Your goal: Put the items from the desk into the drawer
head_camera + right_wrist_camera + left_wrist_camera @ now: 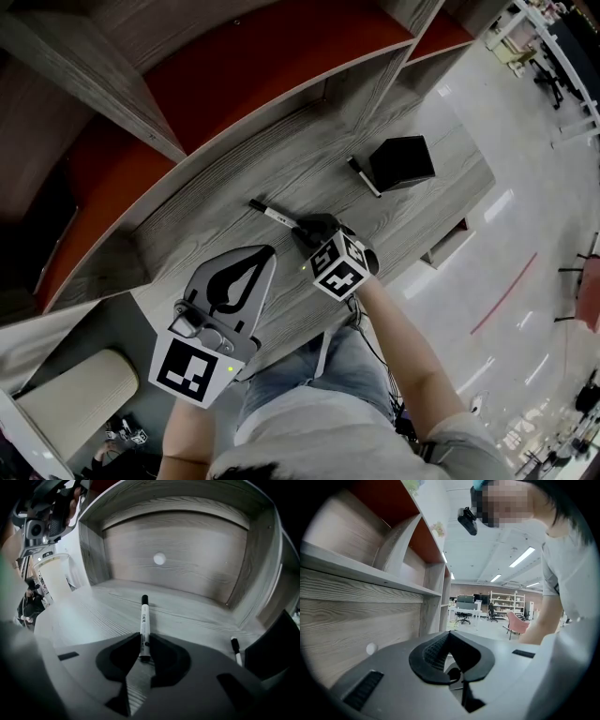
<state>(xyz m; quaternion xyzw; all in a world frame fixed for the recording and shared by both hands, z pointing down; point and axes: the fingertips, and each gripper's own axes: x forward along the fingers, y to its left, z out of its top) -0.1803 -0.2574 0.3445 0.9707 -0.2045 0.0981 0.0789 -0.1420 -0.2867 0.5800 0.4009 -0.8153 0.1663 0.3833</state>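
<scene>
Marker pen [277, 216], white with a black cap, is seen lying flat on the grey wood-grain worktop [281, 169], in front of the shelving's back panel. In the right gripper view its near end [144, 625] is held between the right tongs [144, 644], whose jaws are drawn in to the pen's width, with the pads against both of its sides; the capped end points away, toward the back panel. The pen has not been lifted: it rests on the worktop [93, 606] along its length. In the head view the right tongs [314, 231] are set low at that end of the pen.

The left tongs [255, 265] are held raised, clear of the worktop and nearer the person. In the left gripper view the left tongs [449, 635] are seen with jaws brought together and nothing between them.

A second marker [364, 176] lies further right, just beside a black box [403, 161]; both are also seen at the right edge of the right gripper view, the second marker [236, 649] next to the black box [276, 644].

The step in hand is judged to be the pick-up of the first marker pen, with the grip just made. A straight lift is called for next, then a carry to the drawer, which cannot be made out with certainty in these views. Since the pen is gripped near one end, some droop of the capped end is to be expected.
</scene>
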